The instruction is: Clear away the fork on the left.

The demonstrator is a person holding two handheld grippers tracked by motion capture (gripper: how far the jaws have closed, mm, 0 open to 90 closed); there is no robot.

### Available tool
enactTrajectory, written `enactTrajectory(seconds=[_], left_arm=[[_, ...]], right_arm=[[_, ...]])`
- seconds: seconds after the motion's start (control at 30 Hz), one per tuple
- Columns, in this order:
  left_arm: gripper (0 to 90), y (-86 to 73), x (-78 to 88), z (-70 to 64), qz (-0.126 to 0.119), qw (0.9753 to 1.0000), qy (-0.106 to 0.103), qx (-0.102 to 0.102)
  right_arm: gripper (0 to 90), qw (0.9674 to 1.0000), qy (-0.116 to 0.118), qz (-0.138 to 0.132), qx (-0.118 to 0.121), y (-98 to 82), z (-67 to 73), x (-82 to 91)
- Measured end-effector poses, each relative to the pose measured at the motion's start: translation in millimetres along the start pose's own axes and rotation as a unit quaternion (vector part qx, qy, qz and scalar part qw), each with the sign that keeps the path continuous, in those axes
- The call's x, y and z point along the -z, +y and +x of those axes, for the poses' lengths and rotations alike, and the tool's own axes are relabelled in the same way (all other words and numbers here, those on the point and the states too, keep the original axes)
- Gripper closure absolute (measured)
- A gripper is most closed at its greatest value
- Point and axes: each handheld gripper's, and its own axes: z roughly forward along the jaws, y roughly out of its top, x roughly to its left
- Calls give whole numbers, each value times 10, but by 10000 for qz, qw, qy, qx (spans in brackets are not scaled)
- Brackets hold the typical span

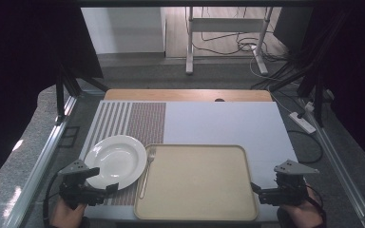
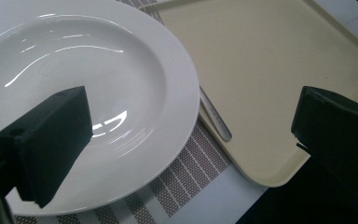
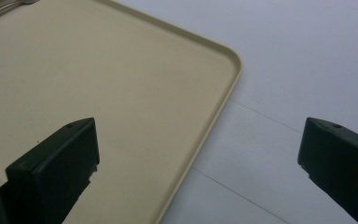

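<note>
Two spread grippers, left gripper [image 1: 103,179] over white plate [image 1: 115,160], right gripper [image 1: 255,189] over tray [image 1: 196,182] edge, fork [image 1: 148,170] between plate and tray

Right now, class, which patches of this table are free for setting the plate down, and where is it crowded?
Free: the whole tray floor right of the fork, and the pale table beyond it. Crowded: the striped mat, where the plate and fork sit close.

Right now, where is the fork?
In the high view the fork lies along the tray's left edge, tines away from the person, just right of the white plate on the striped placemat.
</note>
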Motion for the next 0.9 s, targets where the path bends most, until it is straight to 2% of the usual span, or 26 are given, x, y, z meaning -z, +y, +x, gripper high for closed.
enactTrajectory(seconds=[0.5, 0.7, 0.9], left_arm=[[0, -79, 120, -50, -24, 9991, 411, -95], [0, -93, 127, -80, 77, 9979, 601, -209], [0, -83, 96, -95, 227, 9972, 663, -265]], right_arm=[[0, 10000, -13, 16, 9, 0, 3, -3], [0, 10000, -16, 33, 14, 2, 4, -3], [0, 10000, -19, 39, 29, 3, 9, -7]])
